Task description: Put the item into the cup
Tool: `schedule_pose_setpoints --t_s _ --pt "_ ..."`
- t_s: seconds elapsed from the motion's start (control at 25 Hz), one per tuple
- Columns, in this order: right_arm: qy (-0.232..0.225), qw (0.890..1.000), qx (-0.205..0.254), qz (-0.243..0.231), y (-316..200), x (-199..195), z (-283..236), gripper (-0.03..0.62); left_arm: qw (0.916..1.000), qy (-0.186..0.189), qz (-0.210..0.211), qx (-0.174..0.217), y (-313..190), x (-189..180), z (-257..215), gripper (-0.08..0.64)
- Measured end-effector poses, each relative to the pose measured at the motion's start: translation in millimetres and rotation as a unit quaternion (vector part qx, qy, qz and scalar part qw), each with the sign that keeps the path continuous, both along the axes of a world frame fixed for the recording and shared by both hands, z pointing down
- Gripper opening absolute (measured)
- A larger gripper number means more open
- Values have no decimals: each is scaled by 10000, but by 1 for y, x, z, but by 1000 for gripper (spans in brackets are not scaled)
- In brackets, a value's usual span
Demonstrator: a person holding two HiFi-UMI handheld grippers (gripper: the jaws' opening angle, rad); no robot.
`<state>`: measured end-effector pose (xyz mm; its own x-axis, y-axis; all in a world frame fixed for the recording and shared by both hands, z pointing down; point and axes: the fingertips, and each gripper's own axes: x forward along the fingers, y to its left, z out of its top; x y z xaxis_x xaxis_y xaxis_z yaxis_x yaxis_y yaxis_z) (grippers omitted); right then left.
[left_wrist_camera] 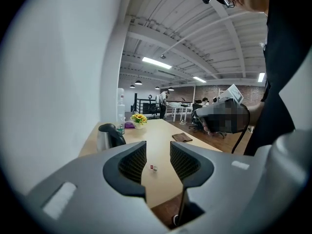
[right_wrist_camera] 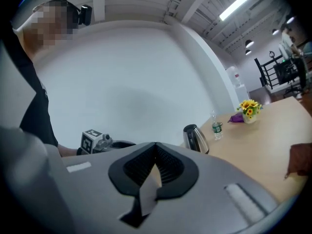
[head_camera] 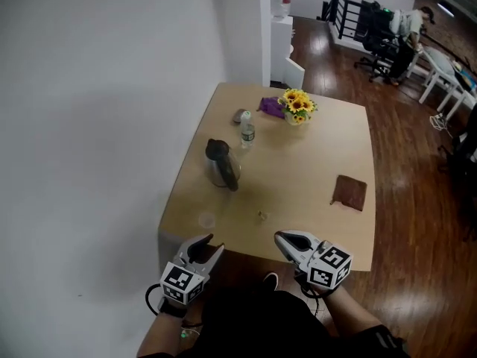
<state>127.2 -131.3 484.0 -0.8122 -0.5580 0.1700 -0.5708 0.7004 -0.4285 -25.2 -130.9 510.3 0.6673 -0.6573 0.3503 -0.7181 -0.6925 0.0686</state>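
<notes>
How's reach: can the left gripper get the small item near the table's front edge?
Probably yes. The left gripper has its jaws apart, and the small item lies on the bare table straight ahead, nothing between. The clear cup sits aside.

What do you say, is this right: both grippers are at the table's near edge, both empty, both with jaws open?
Not quite. The left gripper has its jaws apart, but the right gripper has its jaws shut together, as the right gripper view shows. The rest holds: both are empty, at the near edge of the table.
</notes>
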Motion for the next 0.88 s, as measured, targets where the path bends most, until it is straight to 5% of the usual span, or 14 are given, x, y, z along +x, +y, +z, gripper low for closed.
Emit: schedule_pose_setpoints --t_s 0.4,0.6,0.88 --pt "411 9990 -154 -47 -43 -4 31 8 9998 -47 -154 -108 -31 -10 17 147" --pt "1573 9874 34 -166 -60 -11 72 25 9998 18 -33 -188 -46 -10 22 147" --pt "2558 9648 -491 -349 -91 -18 154 81 9990 -162 248 -335 -54 -11 44 147"
